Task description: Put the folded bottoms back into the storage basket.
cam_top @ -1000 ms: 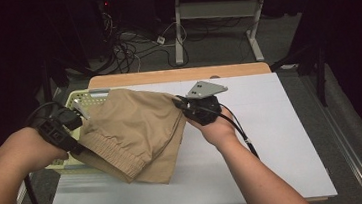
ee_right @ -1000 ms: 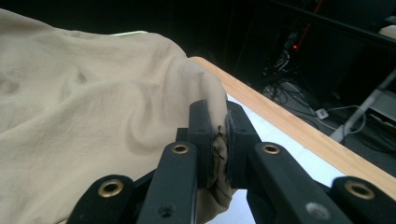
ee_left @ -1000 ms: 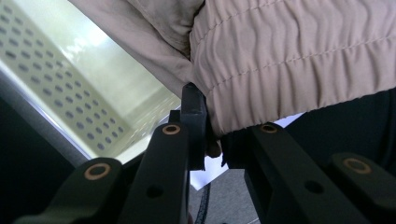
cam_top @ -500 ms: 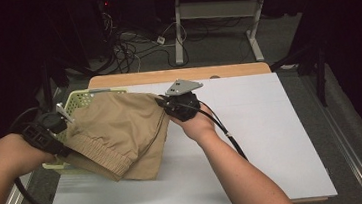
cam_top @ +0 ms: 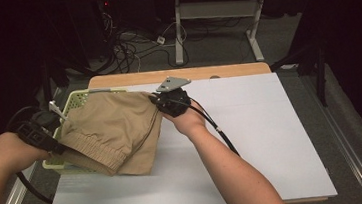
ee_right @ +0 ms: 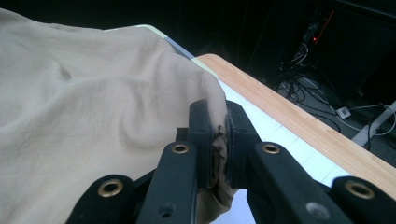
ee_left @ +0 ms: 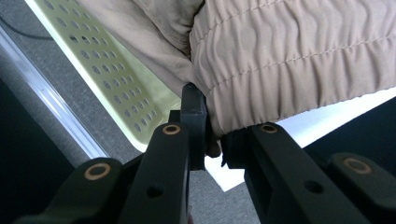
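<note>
One tan shorts [cam_top: 112,134] draped over green perforated basket [cam_top: 75,98], partly inside.

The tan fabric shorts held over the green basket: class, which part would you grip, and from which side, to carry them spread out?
Grip the tan fabric shorts at two opposite edges, as here: the left gripper clamps the gathered elastic waistband from the left, the right gripper pinches the far right corner. The thick waistband probably resists slipping, and two spaced grips keep the limp cloth spread above the green perforated plastic basket.
</note>
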`<state>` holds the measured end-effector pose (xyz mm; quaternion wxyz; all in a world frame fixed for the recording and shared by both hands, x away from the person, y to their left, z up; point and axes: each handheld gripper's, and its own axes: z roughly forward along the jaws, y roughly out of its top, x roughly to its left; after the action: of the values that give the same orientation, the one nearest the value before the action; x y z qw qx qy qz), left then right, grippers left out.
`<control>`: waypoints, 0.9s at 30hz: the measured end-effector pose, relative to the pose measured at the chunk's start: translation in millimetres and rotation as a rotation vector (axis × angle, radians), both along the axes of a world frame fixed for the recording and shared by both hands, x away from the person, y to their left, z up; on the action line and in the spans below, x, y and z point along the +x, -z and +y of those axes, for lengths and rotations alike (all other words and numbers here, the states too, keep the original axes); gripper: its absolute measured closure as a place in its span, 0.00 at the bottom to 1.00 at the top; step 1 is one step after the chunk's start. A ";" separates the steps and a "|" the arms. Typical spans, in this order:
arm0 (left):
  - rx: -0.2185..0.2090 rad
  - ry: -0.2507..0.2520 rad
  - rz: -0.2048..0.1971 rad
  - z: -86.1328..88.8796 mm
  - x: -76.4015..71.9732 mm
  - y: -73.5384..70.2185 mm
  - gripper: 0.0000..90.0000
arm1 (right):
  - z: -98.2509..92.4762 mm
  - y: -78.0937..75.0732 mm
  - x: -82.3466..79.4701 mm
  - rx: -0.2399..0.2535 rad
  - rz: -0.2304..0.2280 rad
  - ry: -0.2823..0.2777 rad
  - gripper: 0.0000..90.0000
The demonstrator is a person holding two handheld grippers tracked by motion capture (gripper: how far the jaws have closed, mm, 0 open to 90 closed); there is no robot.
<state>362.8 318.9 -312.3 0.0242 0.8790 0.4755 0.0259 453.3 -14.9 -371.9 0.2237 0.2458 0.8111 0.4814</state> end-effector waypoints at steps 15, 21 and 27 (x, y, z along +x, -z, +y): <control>0.001 -0.010 0.015 4.5 7.5 4.8 0.89 | 9.2 0.8 9.4 -0.008 -0.021 0.009 0.94; 0.011 -0.027 -0.008 9.1 7.3 -4.1 0.89 | 17.3 -9.2 14.6 -0.005 -0.039 0.007 0.94; 0.016 -0.072 -0.032 26.0 5.1 -9.4 0.89 | 35.6 -20.2 22.5 0.005 -0.050 -0.010 0.94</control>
<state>367.9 344.9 -302.9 0.0238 0.8611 0.5060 0.0445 475.8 20.7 -351.7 0.2407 0.2300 0.8052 0.4907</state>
